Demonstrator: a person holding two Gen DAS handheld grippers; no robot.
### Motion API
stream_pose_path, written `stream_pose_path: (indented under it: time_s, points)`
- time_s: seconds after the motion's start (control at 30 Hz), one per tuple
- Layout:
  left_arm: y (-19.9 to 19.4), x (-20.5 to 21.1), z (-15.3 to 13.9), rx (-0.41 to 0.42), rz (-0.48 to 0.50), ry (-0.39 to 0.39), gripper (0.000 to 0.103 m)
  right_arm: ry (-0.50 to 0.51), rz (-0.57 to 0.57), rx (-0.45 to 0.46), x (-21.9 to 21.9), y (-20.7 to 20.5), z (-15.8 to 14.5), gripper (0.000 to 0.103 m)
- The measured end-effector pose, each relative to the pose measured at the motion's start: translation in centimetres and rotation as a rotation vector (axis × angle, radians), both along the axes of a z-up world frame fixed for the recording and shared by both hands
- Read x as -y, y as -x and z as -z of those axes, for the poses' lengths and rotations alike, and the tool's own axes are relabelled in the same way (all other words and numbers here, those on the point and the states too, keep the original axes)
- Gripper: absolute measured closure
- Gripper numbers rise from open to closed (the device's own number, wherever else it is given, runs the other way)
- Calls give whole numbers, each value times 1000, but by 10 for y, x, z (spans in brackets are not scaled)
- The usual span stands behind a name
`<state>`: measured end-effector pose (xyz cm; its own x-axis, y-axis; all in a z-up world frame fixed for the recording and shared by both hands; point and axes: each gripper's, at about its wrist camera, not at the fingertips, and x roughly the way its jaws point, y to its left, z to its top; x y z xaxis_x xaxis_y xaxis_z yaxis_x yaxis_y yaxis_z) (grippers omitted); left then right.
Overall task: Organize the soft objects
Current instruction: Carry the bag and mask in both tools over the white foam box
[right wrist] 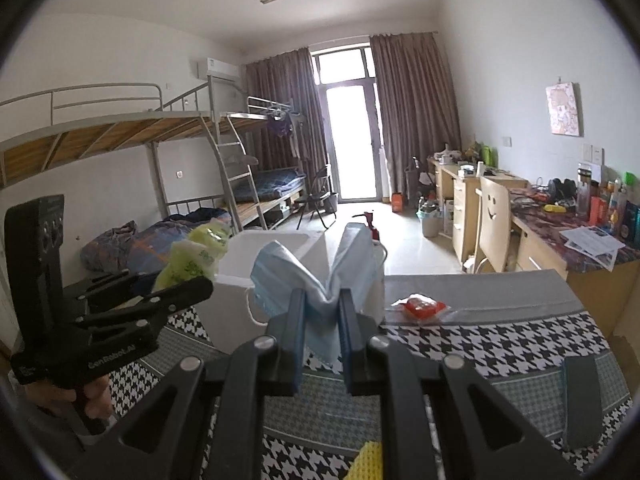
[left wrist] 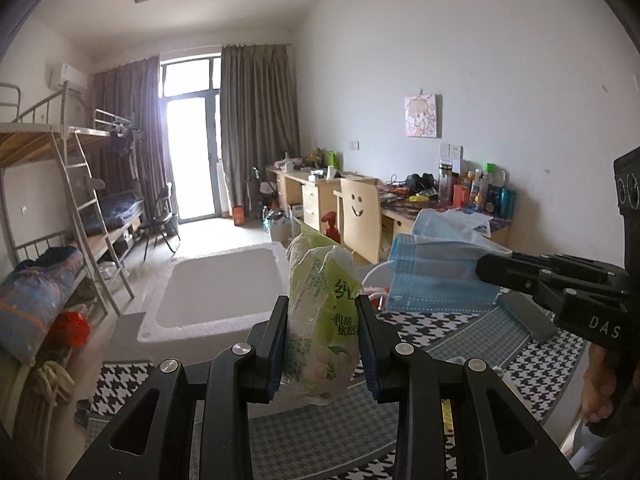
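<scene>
Grippers carrying soft items clear of the patterned cloth (right wrist: 500,332) | left gripper (left wrist: 322,344) pinching tissue pack (left wrist: 324,320) | right gripper (right wrist: 322,328) clamping blue mask (right wrist: 320,276) | both heading, likely, for white foam box (left wrist: 224,280) just ahead

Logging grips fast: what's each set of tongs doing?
Left tongs: closed on the green tissue pack.
Right tongs: closed on the blue face mask.
</scene>
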<state>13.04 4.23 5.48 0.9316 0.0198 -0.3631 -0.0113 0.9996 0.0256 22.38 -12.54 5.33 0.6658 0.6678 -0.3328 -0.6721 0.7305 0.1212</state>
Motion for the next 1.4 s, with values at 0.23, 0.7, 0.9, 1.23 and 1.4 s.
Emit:
stream_pose_path:
  time_s: [0.23,0.7,0.9,1.23,1.4]
  points:
    - [-7,-9,-10,19,-28,-3,69,13,9,23,-13,-6,-9,84]
    - [-29,-31,-20,28,-120,-19,69,26,1,38,-31,-18,-24,84]
    - [-43,-42,-21,14,-155,-5,69,37,-11,45,-41,-21,-28,84]
    - [-68,-62,-17,-25,-200,19,69,71,-17,30,-62,-34,-30,84]
    - [-81,-71,-12,-51,-203,36,69,80,-17,30,-69,-37,-31,84]
